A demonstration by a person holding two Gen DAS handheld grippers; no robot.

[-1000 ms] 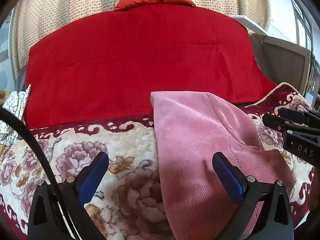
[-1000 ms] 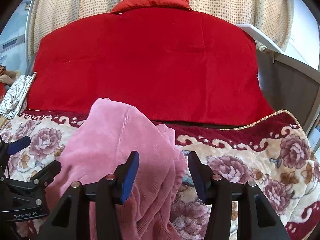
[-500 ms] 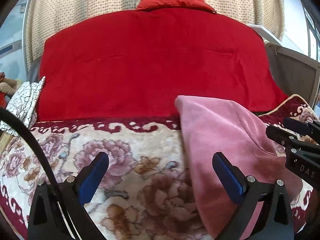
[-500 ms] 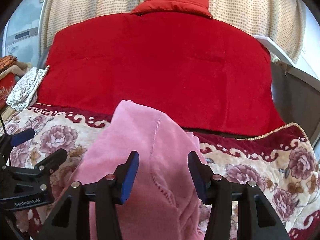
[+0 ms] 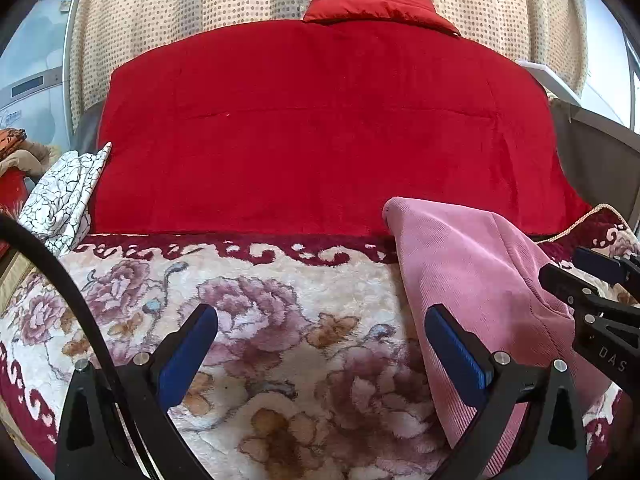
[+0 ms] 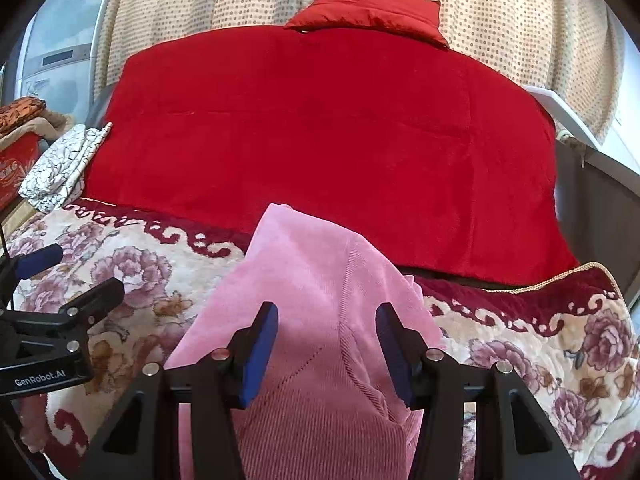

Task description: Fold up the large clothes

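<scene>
Nearest the lens, the left gripper (image 5: 320,344) has its fingers (image 5: 188,350) spread wide over the bare floral blanket (image 5: 248,320), with nothing between them. The right gripper (image 6: 326,346) has its fingers (image 6: 260,350) partly spread above the pink garment (image 6: 320,280); the cloth passes beneath them, and no pad visibly presses on it. The pink garment, a ribbed knit, lies folded on the floral blanket, toward the right side of the bed, its far corner reaching the dark red border. Beyond it a red blanket (image 5: 320,128) covers the far half of the bed. A black-and-white patterned cloth (image 5: 64,196) lies at its left edge. A red pillow (image 5: 376,2) rests against the dotted curtain (image 5: 200,4).
</scene>
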